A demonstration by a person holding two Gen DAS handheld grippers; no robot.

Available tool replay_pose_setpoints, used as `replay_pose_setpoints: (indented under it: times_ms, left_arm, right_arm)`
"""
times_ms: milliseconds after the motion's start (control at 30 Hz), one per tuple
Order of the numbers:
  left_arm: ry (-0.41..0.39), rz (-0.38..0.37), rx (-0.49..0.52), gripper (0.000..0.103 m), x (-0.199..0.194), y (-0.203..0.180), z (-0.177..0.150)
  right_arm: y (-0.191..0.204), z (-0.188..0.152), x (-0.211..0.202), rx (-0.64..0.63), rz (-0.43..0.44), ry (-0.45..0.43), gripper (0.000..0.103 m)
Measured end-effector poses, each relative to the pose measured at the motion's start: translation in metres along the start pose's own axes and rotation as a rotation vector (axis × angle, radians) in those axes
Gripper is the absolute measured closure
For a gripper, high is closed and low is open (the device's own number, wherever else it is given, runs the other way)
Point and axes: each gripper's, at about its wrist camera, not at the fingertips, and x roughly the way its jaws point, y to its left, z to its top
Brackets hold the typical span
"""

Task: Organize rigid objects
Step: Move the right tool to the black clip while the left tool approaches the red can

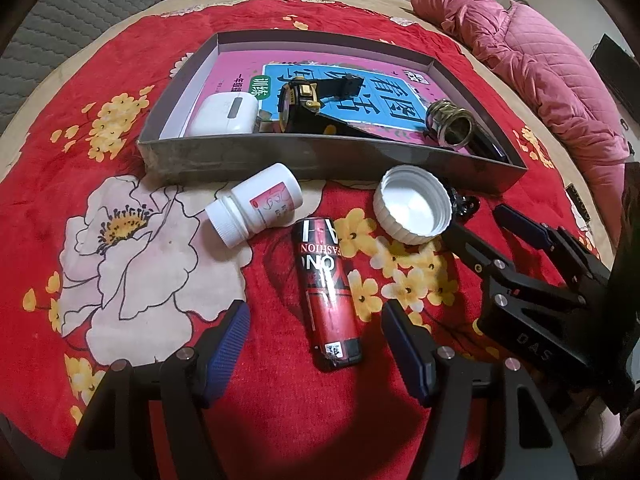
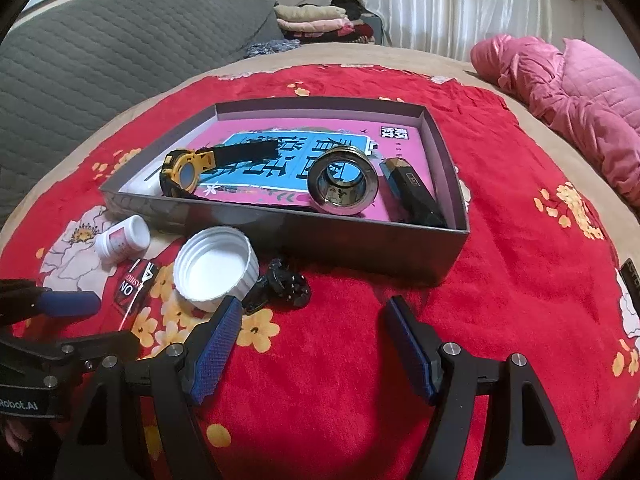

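A red lighter (image 1: 328, 296) lies on the red floral blanket between the fingers of my open left gripper (image 1: 315, 310); the pads are clear of it. Beyond it lie a white pill bottle (image 1: 256, 208) on its side and an upturned white cap (image 1: 414, 204). My right gripper (image 2: 314, 304) is open and holds nothing. A small black object (image 2: 284, 282) sits just ahead of its left fingertip, beside the cap (image 2: 216, 268). The grey box (image 2: 320, 236) behind holds a yellow-black watch (image 2: 184, 172), a metal ring fitting (image 2: 344, 184), a black-gold piece (image 2: 412, 192) and a white case (image 1: 224, 114).
A pink-and-blue book lines the bottom of the box (image 1: 320, 160). A pink quilted jacket (image 2: 580, 92) lies at the far right of the bed. A grey quilted cushion (image 2: 100, 60) and folded clothes (image 2: 312, 20) are at the back. Bare blanket stretches to the right of the right gripper.
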Motion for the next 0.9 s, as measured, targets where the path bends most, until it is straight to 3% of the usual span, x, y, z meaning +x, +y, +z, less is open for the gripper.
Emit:
replay_pose_setpoints:
  times_ms: [900]
  left_arm:
    - [-0.005, 0.019, -0.009, 0.035, 0.008, 0.0, 0.005]
  right_arm:
    - [0.004, 0.013, 0.018, -0.018, -0.008, 0.008, 0.03]
